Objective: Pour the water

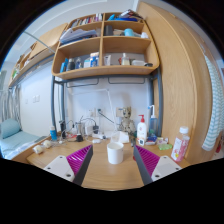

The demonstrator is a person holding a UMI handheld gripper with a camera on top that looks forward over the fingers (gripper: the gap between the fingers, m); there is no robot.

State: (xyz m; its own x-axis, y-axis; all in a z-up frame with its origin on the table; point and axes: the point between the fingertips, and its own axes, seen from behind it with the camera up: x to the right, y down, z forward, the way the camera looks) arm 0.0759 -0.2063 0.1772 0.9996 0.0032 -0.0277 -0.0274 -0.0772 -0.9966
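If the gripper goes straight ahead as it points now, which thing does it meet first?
Most likely the white cup. It stands on the wooden desk between the open fingers, with a gap at each side, just ahead of the gripper. Depth is hard to judge, but nothing nearer shows.

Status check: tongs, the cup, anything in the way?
Tongs open, empty. Small white cylindrical cup upright on wooden desk, between the fingers, gaps either side. Path to it clear; white pump bottle stands beyond, right.
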